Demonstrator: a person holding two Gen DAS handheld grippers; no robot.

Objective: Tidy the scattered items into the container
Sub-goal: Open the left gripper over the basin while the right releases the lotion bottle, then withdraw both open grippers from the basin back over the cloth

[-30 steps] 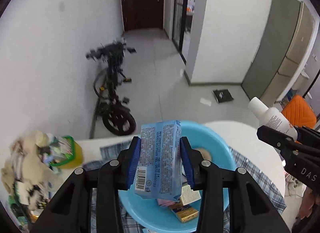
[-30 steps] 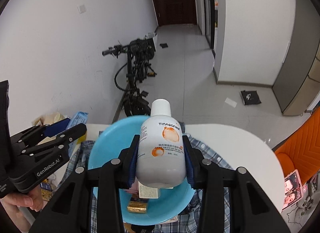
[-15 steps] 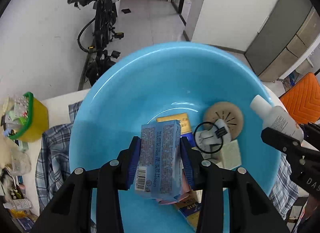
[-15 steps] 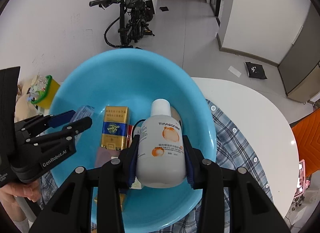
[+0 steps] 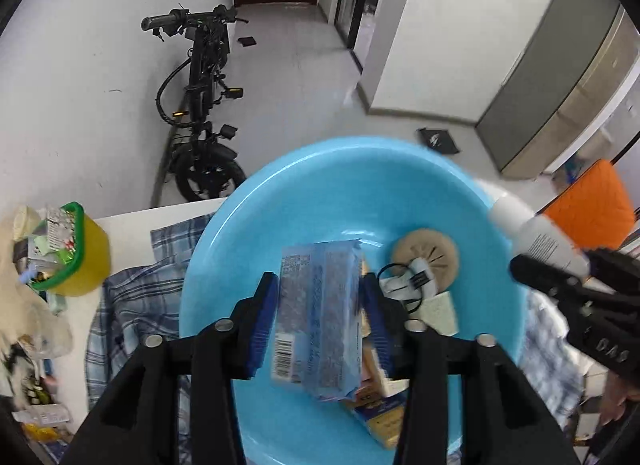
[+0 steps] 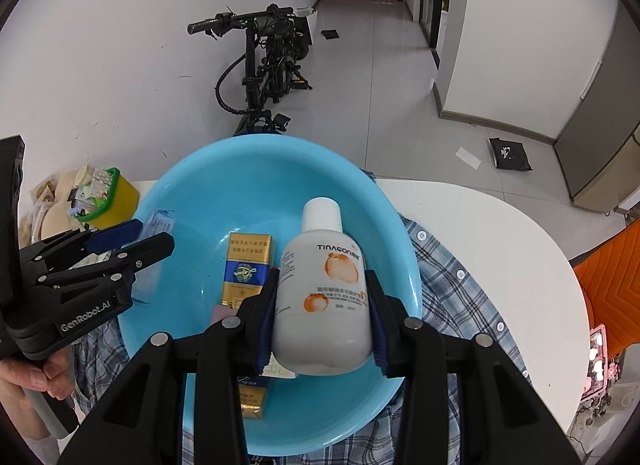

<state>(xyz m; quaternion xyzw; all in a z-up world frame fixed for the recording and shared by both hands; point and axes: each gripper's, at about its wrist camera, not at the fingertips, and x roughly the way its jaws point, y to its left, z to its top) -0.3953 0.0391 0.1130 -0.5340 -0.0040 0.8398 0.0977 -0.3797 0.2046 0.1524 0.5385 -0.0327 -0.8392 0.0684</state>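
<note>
Both tilt steeply over the blue basin (image 6: 192, 185): left hand-held gripper (image 5: 320, 305), jaws just opening, frees the blue packet (image 5: 316, 317); right hand-held gripper (image 6: 322, 305) clamps the white bottle (image 6: 324, 289).

Left gripper (image 5: 318, 301): matte black plastic two-finger frame; round silver screws on the arms; ribbed blue pads (image 5: 262, 323)
Left marking: white "GenRobot.AI" lettering along its side
Right gripper (image 6: 322, 307): same black frame; silver screws; blue pads (image 6: 267, 321)
Right marking: white letters, perhaps "DAS"; blurred
Handle: grey grip below
</note>
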